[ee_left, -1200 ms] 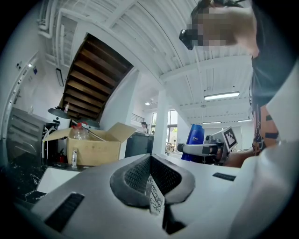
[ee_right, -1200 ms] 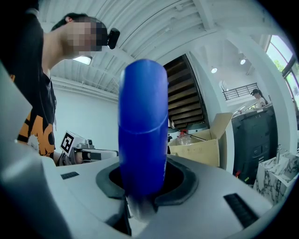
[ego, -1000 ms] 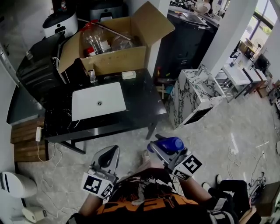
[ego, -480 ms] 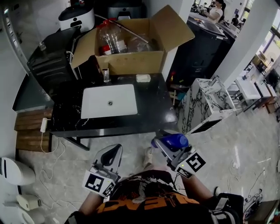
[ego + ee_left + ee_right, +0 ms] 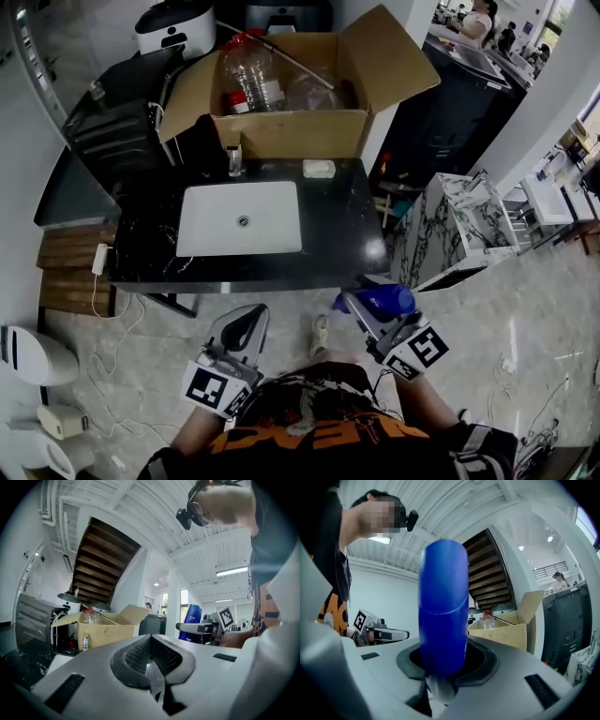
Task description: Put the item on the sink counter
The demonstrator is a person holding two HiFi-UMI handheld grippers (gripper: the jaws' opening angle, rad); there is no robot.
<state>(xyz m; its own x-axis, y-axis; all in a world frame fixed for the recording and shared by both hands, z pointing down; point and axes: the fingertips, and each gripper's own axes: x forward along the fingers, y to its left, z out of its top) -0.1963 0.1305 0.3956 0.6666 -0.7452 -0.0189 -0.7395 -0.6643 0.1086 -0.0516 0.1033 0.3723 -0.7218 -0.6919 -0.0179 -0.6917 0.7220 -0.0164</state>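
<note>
My right gripper (image 5: pixel 364 306) is shut on a blue bottle (image 5: pixel 386 300), held in front of my body over the floor, short of the black sink counter (image 5: pixel 337 234). In the right gripper view the blue bottle (image 5: pixel 443 606) stands upright out of the right gripper (image 5: pixel 440 667), with its lower end between the pads. The left gripper (image 5: pixel 246 321) hangs beside it, also short of the counter. In the left gripper view the left gripper (image 5: pixel 151 660) is shut with nothing in it, and the blue bottle (image 5: pixel 191 620) shows off to the right.
A white basin (image 5: pixel 216 234) is set in the counter, with a faucet (image 5: pixel 233 159) and a small white item (image 5: pixel 319 168) behind it. An open cardboard box (image 5: pixel 291 131) holding a plastic bottle (image 5: pixel 253 75) stands at the back. A marble-patterned cabinet (image 5: pixel 459 225) stands to the right.
The counter has slid lower and nearer in the head view as I came closer. Both grippers keep the same pose, and the blue bottle stays in the right one.
</note>
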